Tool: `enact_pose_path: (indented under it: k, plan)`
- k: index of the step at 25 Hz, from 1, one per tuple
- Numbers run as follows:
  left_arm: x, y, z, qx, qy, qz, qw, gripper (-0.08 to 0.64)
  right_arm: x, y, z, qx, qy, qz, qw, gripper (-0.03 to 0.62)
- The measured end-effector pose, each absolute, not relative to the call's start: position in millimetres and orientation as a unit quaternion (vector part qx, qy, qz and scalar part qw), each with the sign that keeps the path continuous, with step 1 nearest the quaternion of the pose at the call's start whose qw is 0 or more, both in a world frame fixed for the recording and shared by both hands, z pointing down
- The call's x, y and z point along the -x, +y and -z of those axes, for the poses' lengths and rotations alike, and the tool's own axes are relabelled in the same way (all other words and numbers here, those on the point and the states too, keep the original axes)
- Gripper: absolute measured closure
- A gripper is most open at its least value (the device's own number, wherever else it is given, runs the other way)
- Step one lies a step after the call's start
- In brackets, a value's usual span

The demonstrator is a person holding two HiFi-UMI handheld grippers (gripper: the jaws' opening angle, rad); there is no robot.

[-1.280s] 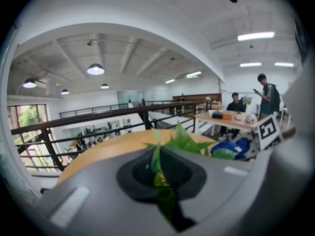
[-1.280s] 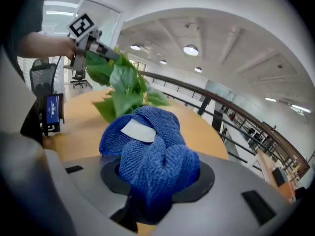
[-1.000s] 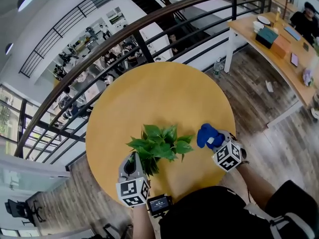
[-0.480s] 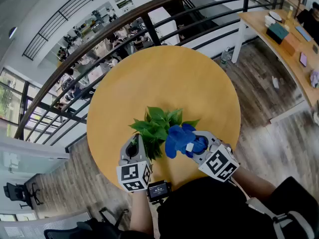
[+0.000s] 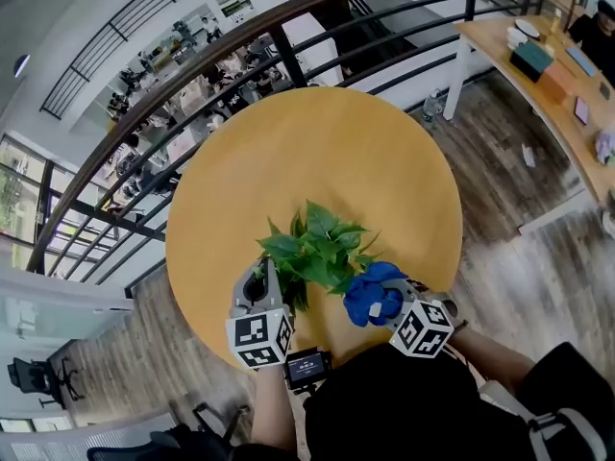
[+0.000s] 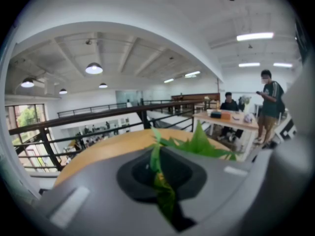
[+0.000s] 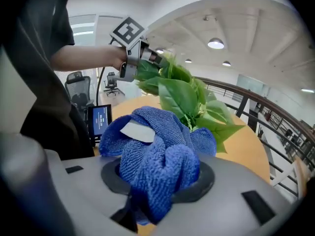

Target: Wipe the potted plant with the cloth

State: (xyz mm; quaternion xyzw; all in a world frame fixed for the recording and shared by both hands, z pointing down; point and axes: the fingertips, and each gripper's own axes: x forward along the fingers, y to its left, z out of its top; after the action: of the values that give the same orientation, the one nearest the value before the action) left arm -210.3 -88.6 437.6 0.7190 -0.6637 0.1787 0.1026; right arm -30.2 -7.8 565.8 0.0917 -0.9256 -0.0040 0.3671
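Leaves of the potted plant, near the front edge of the round wooden table, look thin and tear-prone; support them near the stem. The left gripper is pinched closed on one leaf. The right gripper clamps the soft blue cloth just beside the foliage.

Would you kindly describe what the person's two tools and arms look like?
The left tool and right tool are both grey with rounded bodies, and each carries a white cube printed with black square markers. The person wears a black short-sleeved top.
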Motion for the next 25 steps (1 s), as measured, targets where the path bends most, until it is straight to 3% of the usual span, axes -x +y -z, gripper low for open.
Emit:
enact_pose_path:
  k: [7, 11, 14, 17, 21, 25]
  plan:
    - [213.7, -89.4, -436.9, -0.718, -0.666, -0.173, 0.104, 0.558, 40.7, -22.1, -480.7, -0.116, -0.967, 0.01, 0.228, 0.431]
    - [212.6, -89.3, -437.6, -0.718, -0.667, -0.172, 0.103, 0.558, 39.5, -41.0, -408.2, -0.137, -0.984, -0.014, 0.109, 0.431]
    - [212.8, -89.9, -440.0, -0.717, -0.668, -0.171, 0.104, 0.558, 19.7, -67.0, -362.5, -0.179, -0.982, -0.061, 0.014, 0.431]
    - [213.3, -89.3, -441.1, -0.717, -0.668, -0.172, 0.105, 0.558, -11.1, -91.6, -332.6, -0.224, -0.971, -0.076, -0.037, 0.431]
    - [213.6, -90.6, -440.2, -0.717, -0.667, -0.172, 0.104, 0.558, -33.1, -100.1, -334.4, -0.245, -0.969, -0.038, 0.001, 0.431]
    - [214.9, -87.4, -442.6, -0.717, -0.667, -0.174, 0.105, 0.558, -24.2, -75.5, -444.7, -0.207, -0.96, -0.064, 0.179, 0.431]
